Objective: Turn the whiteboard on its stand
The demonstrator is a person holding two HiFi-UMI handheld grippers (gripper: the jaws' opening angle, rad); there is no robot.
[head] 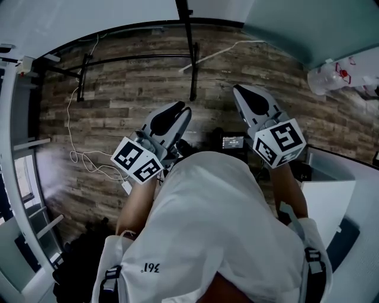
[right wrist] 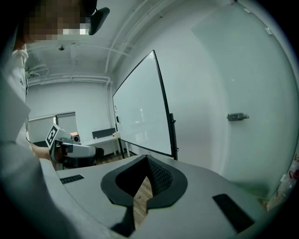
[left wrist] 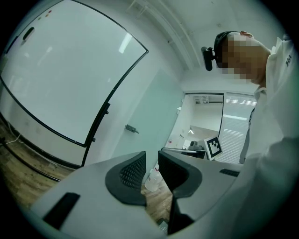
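The whiteboard (head: pixel 89 18) stands ahead of me on a black stand with a centre post (head: pixel 190 53) and floor legs. It fills the upper left of the left gripper view as a large board (left wrist: pixel 65 70), and the right gripper view shows the board (right wrist: pixel 140 112) nearly edge-on. Both grippers are held in the air above the wooden floor, well short of the board and touching nothing. My left gripper (head: pixel 180 109) (left wrist: pixel 150 156) has a narrow gap between its jaws, with nothing in it. My right gripper (head: pixel 240 90) (right wrist: pixel 145 158) is shut and empty.
A white cable (head: pixel 74 136) trails over the floor at the left. A small device with a screen (head: pixel 233 142) sits on the floor between the grippers. A white table (head: pixel 337 195) is at my right and a plastic bottle (head: pixel 331 77) lies beyond it. A door handle (right wrist: pixel 236 116) shows on the wall.
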